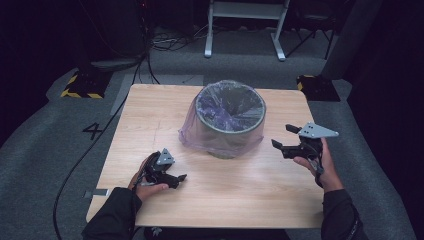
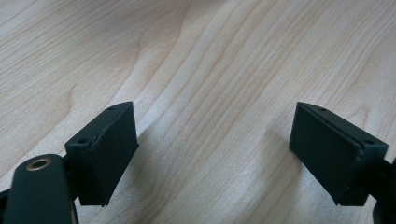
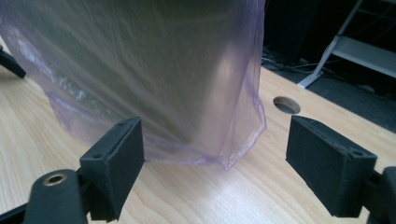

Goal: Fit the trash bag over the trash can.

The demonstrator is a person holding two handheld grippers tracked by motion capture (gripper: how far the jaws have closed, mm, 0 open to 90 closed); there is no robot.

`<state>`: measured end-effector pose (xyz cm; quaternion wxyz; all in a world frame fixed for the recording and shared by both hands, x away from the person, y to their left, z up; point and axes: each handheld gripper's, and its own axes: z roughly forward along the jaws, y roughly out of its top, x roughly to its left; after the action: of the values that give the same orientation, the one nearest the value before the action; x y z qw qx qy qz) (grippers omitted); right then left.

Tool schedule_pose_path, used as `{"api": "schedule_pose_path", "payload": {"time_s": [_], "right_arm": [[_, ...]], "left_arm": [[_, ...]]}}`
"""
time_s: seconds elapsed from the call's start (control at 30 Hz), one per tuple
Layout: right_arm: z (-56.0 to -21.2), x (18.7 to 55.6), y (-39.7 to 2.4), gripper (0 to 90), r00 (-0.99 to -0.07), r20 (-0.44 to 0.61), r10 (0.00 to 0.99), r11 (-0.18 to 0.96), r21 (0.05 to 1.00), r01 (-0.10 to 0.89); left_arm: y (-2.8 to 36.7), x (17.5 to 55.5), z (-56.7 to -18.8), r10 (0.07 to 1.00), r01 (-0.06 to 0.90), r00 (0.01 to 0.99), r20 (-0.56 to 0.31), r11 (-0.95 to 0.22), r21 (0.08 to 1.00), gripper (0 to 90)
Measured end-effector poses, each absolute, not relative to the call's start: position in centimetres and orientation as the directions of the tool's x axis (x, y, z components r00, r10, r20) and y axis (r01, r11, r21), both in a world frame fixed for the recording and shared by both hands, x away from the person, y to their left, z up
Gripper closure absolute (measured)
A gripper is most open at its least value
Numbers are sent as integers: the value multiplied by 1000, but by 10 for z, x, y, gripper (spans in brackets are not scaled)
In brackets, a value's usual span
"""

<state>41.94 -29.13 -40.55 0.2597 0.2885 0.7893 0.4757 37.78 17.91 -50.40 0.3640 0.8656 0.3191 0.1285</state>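
— While the waste bin [image 1: 231, 120] is standing near the middle of the wooden table [image 1: 250, 190], toward its far edge, what is wrapping it?

— A thin purple bin liner [image 1: 200, 135] is lining the inside, folding over the rim and hanging loosely down the outside to the tabletop. In the right gripper view the liner's [image 3: 154, 84] hem is draping just ahead of the jaws, not touching them.

— What is the right gripper [image 1: 286, 140] doing?

— It is hovering just right of the bin, pointing toward it, jaws standing wide apart and gripping nothing [image 3: 215, 163].

— And the left gripper [image 1: 176, 178]?

— It is sitting low over the table near the front left, well apart from the bin. Its jaws are also spread wide, with bare wood showing between them [image 2: 212, 154].
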Motion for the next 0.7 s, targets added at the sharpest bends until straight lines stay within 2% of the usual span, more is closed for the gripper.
{"api": "schedule_pose_path", "payload": {"time_s": [0.7], "right_arm": [[-365,421,-269,196,-711,-177,680,389,909,146]], "left_arm": [[179,378,-504,646,459,763,-10,-531,712,147]]}}
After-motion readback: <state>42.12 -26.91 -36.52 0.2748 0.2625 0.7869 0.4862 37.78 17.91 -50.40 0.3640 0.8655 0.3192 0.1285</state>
